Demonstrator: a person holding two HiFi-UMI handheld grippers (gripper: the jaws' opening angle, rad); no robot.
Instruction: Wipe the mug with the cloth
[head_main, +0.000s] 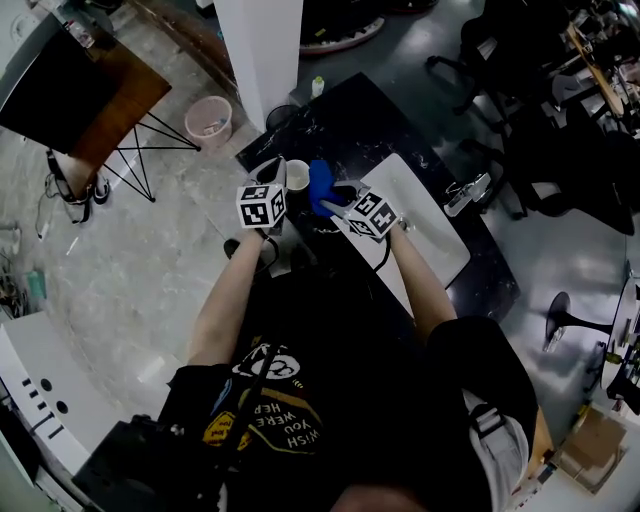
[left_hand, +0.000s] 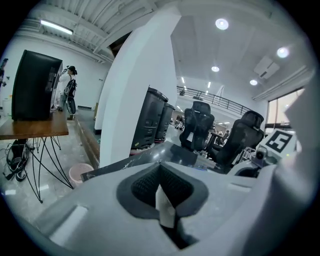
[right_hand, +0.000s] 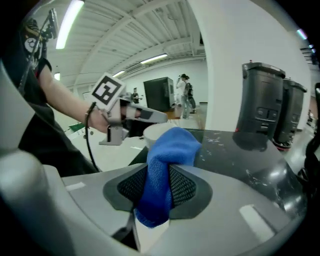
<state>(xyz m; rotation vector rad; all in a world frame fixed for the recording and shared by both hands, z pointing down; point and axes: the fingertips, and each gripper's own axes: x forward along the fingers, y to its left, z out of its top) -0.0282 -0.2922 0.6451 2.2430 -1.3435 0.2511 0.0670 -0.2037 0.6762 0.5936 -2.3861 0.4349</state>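
Cloth (right_hand: 169, 150), bright blue and bunched, fills the gap between the pads of the right gripper (right_hand: 158, 192). Its jaws are closed onto the fabric and kept a little apart by its thickness, with 1 fold bulging out ahead of the tips and a short end hanging below them. We see the left gripper (left_hand: 161, 187) clamped as well, its pads pressed on a narrow white strip. The right gripper view shows those jaws reaching to the white mug (head_main: 297, 177), so we take the strip for part of the mug; which part we cannot tell. In the head view the 2 grippers face each other in front of the person. The mug is next to the left one and the cloth is just to the mug's right, so close that we cannot tell whether they touch. Both are over the near left part of a black table (head_main: 345, 125), beside a white mat (head_main: 445, 240) lying on it. A white pillar (head_main: 262, 50) rises behind the table, with a pink bin (head_main: 208, 120) on the floor to its left.
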